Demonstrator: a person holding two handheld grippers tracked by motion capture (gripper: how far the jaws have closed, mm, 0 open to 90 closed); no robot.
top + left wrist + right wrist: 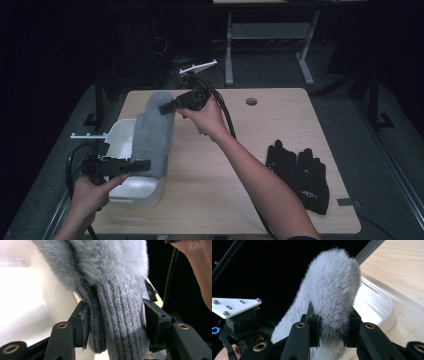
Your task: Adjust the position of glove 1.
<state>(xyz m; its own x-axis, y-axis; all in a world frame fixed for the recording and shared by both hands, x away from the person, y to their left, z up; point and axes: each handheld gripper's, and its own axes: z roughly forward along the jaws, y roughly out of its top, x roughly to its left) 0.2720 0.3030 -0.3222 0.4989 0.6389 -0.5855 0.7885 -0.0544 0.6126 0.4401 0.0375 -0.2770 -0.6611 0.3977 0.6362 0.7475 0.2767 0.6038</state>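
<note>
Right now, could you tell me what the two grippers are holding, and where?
Both hold one grey mitten: the left gripper clamps its knitted cuff, the right gripper its fluffy tip.

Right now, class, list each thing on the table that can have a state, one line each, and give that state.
grey mitten: held stretched between both grippers above the white bin.
left gripper: shut on the mitten's knitted cuff.
right gripper: shut on the mitten's fuzzy tip.
white bin: open-topped, at the table's left edge.
black gloves: lying flat, untouched.
</note>
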